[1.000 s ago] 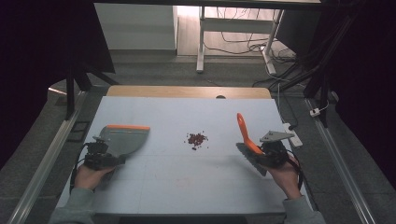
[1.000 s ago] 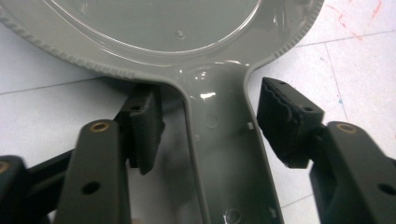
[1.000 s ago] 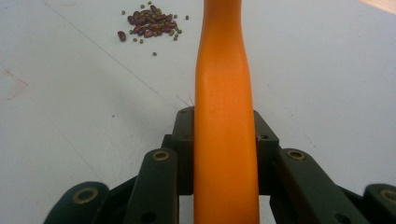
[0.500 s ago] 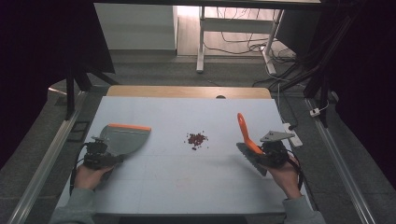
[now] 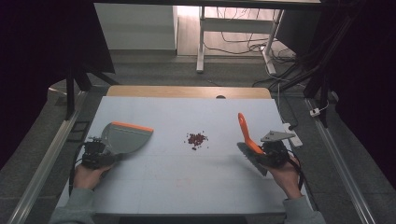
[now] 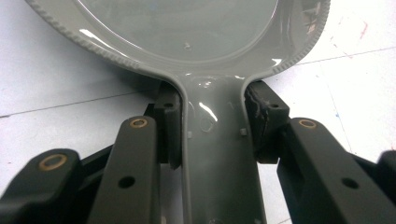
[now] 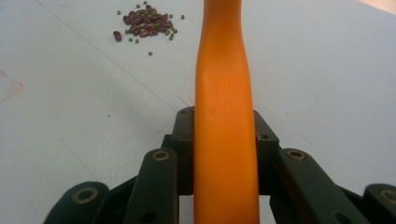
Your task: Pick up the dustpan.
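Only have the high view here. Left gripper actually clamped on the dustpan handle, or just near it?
Observer: Clamped. In the left gripper view both pads press the sides of the grey dustpan handle; the jaws have just closed on it.
Operator: Right gripper?
Observer: Shut on the brush; its orange handle runs up between the jaws in the right gripper view.
Operator: What's the spill?
Observer: Dark red beans mixed with smaller green ones, a few strays beside the pile, on the table.
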`<action>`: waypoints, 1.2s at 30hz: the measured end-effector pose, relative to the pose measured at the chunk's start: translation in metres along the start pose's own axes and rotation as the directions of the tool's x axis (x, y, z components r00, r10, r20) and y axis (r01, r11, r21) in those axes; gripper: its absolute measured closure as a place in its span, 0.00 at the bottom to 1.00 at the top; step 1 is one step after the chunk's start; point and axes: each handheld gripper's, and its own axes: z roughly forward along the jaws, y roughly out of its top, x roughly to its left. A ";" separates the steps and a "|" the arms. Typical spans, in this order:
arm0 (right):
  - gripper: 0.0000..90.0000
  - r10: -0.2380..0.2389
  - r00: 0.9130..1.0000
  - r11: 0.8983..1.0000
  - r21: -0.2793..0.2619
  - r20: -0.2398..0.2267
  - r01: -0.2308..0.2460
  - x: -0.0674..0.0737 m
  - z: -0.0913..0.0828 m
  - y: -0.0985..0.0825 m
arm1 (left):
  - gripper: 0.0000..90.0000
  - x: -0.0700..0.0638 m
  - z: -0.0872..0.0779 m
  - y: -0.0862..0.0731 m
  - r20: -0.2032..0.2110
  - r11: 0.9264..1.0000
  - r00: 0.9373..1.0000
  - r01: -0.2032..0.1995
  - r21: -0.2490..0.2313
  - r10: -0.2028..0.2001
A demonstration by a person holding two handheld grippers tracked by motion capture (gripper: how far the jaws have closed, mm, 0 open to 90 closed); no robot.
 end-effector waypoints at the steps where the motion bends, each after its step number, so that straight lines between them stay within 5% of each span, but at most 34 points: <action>1: 0.78 0.001 1.000 1.000 -0.002 0.000 -0.001 0.000 0.000 0.000 | 0.69 0.000 -0.001 0.000 0.001 1.000 1.000 -0.005 -0.004 0.006; 20: 0.78 0.003 1.000 1.000 -0.005 -0.019 -0.003 0.001 0.000 0.001 | 0.69 0.009 -0.018 -0.004 0.094 0.987 0.994 -0.048 -0.154 0.063; 36: 0.78 0.006 0.999 1.000 -0.021 -0.036 -0.007 0.001 0.003 0.005 | 0.69 0.002 -0.024 0.001 0.151 0.971 0.976 -0.125 -0.205 0.158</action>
